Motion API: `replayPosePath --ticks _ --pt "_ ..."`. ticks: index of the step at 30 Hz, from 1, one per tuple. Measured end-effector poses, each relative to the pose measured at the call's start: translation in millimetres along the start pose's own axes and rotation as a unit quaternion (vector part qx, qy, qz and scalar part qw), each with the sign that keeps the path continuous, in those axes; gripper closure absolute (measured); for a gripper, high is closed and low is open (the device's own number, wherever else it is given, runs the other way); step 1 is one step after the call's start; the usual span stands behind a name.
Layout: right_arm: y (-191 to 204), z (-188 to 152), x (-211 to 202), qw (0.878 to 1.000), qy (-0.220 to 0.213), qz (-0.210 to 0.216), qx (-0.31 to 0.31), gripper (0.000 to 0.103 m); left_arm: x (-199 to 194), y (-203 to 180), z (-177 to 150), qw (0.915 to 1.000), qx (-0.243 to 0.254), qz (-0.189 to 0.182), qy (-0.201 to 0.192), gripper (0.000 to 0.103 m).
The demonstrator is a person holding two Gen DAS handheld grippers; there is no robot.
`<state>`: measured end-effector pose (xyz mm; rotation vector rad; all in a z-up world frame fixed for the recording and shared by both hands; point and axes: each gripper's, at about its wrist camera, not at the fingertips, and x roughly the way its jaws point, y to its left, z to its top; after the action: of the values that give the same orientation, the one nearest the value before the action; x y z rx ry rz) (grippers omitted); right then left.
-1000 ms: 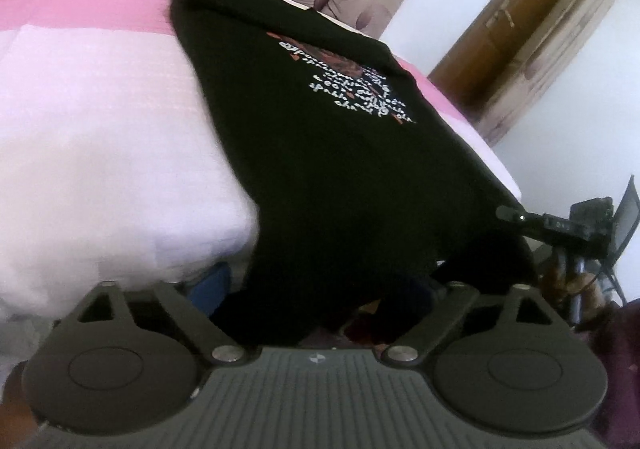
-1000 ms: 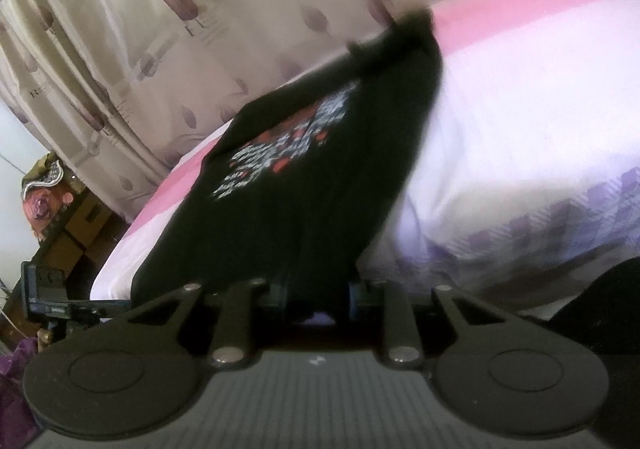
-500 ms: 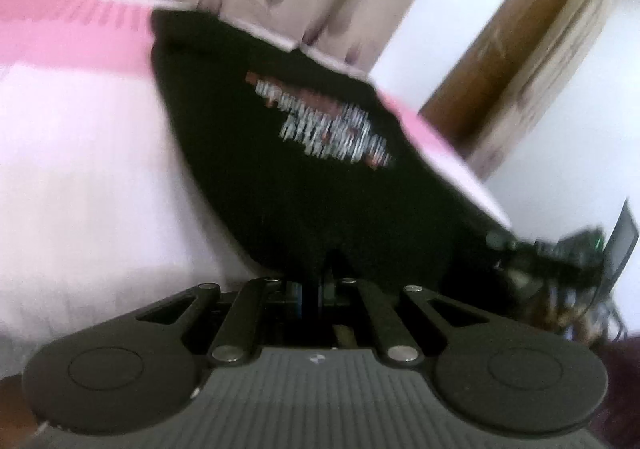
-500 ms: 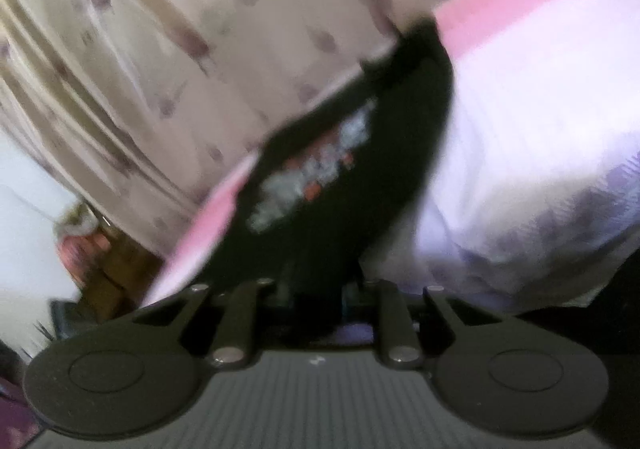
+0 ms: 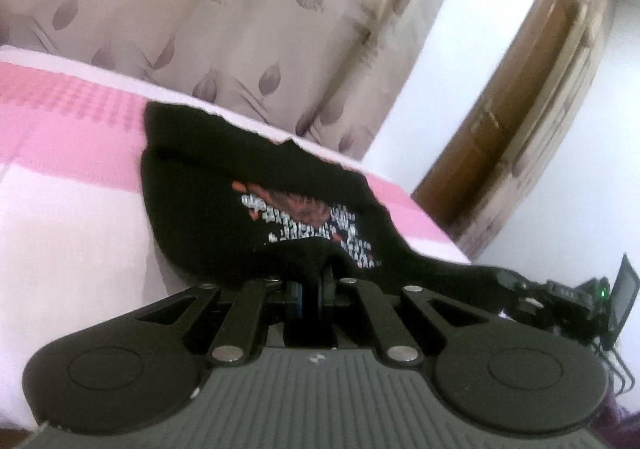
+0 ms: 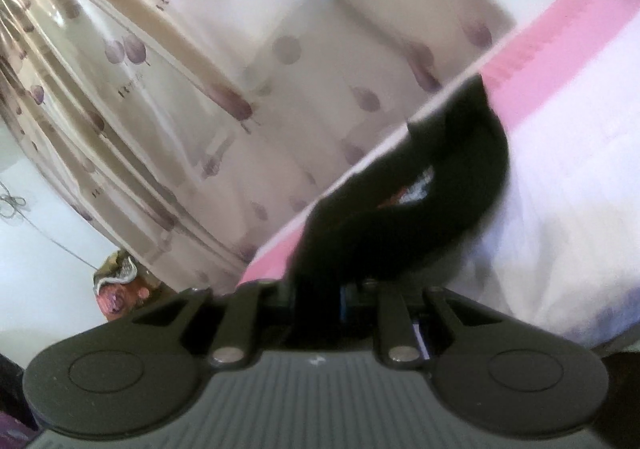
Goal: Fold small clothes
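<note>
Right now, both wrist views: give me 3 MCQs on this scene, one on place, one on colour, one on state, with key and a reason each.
1. Where does the black T-shirt lie?
A. on the floor
B. on the pink and white bed
C. on a chair

2. What colours is the print on its chest?
A. white and red
B. yellow
C. blue and green

3. What are the left gripper and right gripper doing?
A. both wide open
B. only the left holds cloth
C. each shut on the shirt's near edge

Key: 1 B, its far part rests on the bedcover; 2 A, white lettering with red marks; 3 C, black cloth is pinched between each pair of fingers.
</note>
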<state>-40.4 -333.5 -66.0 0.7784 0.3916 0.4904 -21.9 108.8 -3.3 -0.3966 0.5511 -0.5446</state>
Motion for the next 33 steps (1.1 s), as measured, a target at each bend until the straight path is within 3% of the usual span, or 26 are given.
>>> replayPosePath --ticks 14,33 --pt "8.3 51.0 23.6 0.999 -0.044 0.006 0.000 0.085 15.1 1.4 53.0 0.9965 -0.031 0.016 -0.075 0.098" --pt "-3.5 118.4 90.1 0.997 -0.071 -0.026 0.001 0.085 61.1 16.0 108.2 0.9908 -0.040 0.064 -0.113 0.098"
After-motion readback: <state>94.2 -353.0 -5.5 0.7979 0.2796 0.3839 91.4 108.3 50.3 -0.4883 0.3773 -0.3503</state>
